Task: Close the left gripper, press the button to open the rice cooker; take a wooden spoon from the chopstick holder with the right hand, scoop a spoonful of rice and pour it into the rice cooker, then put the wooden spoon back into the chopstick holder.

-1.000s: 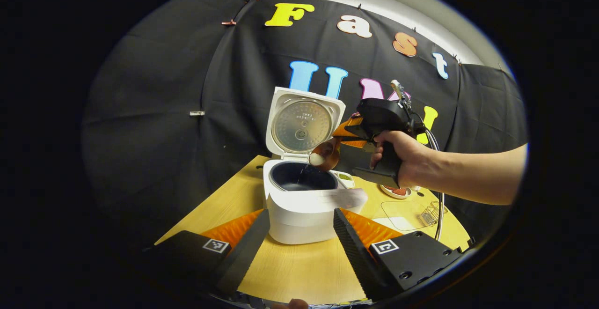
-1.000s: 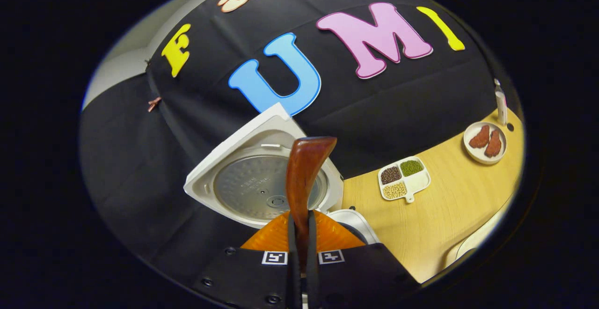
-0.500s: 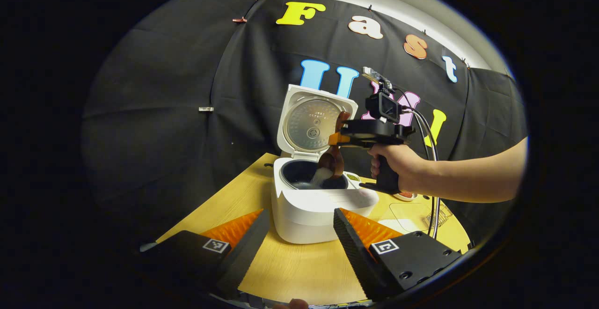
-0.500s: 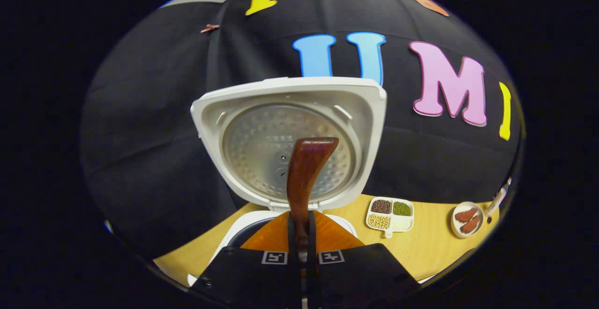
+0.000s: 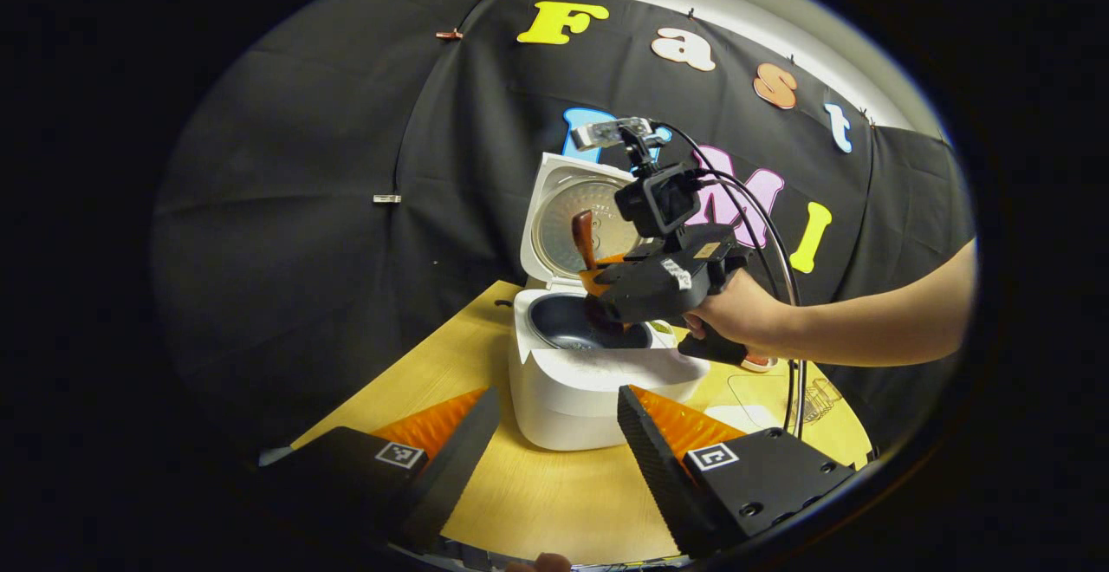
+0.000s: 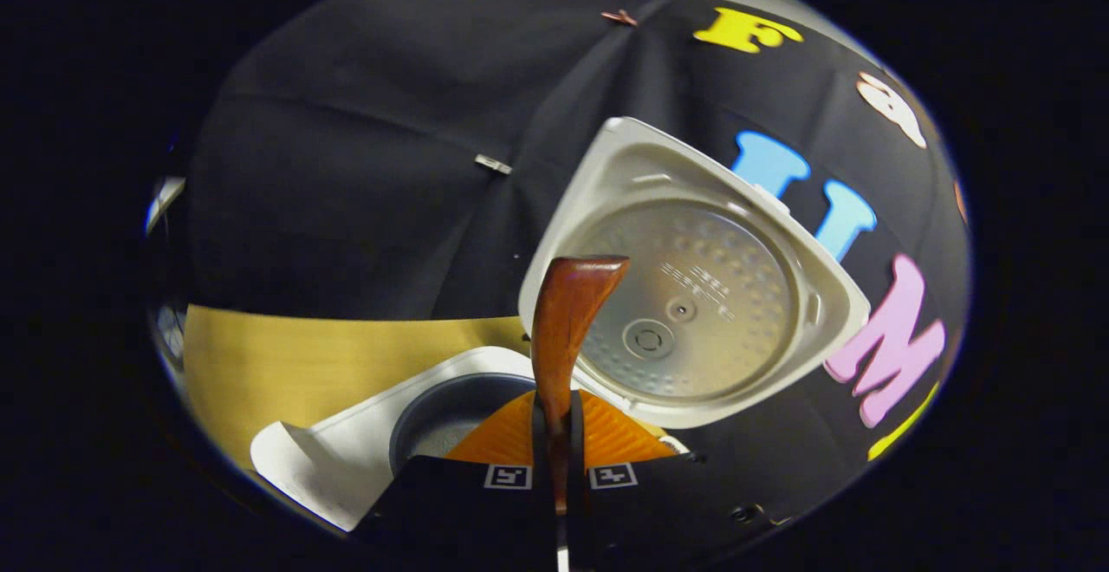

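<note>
The white rice cooker [image 5: 589, 377] stands on the wooden table with its lid [image 5: 567, 225] raised; its dark inner pot [image 5: 563, 325] is exposed. My right gripper [image 5: 606, 282], held by a hand [image 5: 736, 312], hovers tilted over the pot and is shut on the wooden spoon [image 5: 584, 238]. The spoon's handle end points up in front of the lid, and its bowl dips toward the pot, mostly hidden behind the gripper. In the right gripper view the spoon handle [image 6: 563, 329] rises from my shut right gripper [image 6: 554, 468] before the lid [image 6: 693, 295]. My left gripper [image 5: 557, 399] stays open in front of the cooker, holding nothing.
A wire chopstick holder [image 5: 814, 397] and a small plate [image 5: 755, 363] sit on the table [image 5: 537, 494] to the right of the cooker, behind the forearm. Cables [image 5: 784, 277] hang from the right gripper. The booth's black wall stands close behind the cooker.
The right gripper has rolled and swung left over the pot, tipping the spoon so its bowl of rice dropped toward the pot. The left gripper has hardly moved.
</note>
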`<state>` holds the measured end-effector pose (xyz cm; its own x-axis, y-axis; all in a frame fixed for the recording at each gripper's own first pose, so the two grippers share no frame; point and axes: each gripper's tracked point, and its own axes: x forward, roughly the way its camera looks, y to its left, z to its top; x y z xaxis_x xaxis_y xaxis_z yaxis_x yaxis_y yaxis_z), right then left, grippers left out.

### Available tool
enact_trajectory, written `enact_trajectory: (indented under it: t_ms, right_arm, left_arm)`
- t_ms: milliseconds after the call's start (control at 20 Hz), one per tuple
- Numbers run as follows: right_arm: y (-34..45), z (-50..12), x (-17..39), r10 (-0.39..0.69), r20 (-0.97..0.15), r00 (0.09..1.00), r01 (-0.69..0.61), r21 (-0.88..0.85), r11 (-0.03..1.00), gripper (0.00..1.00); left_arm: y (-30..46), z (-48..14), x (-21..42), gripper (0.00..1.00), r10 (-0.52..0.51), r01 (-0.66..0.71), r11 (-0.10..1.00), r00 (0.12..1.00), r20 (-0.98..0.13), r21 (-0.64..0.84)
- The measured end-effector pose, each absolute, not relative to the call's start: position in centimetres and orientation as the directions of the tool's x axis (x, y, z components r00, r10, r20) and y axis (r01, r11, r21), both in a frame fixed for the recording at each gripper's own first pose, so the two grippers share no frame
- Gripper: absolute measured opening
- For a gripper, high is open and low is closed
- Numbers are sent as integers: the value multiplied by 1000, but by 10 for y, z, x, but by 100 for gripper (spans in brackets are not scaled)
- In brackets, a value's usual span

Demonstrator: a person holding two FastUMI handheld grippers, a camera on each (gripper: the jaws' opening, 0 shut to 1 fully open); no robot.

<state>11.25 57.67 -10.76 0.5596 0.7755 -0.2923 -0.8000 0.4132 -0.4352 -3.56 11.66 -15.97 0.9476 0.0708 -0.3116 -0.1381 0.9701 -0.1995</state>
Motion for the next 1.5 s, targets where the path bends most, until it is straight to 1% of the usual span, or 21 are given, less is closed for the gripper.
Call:
enact_trajectory:
  t_ms: [150,300,400,550,800,1050,1200,1300,1400,1500]
  right_arm:
    - [581,-112,99,792,-295,534,-781,-531,329,9]
    - [581,-116,93,794,-310,522,-778,-554,295,9]
    - [579,-115,97,789,-315,528,-783,-539,309,10]
    - [572,-111,108,777,-321,541,-806,-462,370,9]
    - [553,-98,126,763,-322,560,-828,-260,497,9]
    - [534,-91,133,770,-323,550,-808,28,589,10]
    - [519,-83,144,766,-293,572,-733,236,637,9]
    - [503,-77,153,760,-278,587,-645,406,647,10]
    - [476,-68,170,742,-248,623,-536,556,635,10]
    - [445,-56,180,728,-214,651,-456,656,601,9]
  left_arm:
    - [118,-160,-37,95,74,-143,969,947,-312,-203]
    - [119,-160,-37,95,76,-144,969,948,-310,-202]
    - [118,-159,-37,95,75,-142,969,948,-308,-201]
    - [116,-159,-38,95,72,-139,969,949,-307,-203]
    - [111,-157,-40,94,70,-136,970,951,-301,-202]
    - [103,-150,-46,94,66,-129,970,955,-289,-204]
    - [102,-148,-52,94,71,-133,969,956,-284,-207]
    - [101,-148,-56,95,71,-134,969,956,-286,-207]
    - [100,-146,-61,95,69,-131,970,955,-289,-202]
    - [97,-141,-64,94,65,-125,972,957,-282,-199]
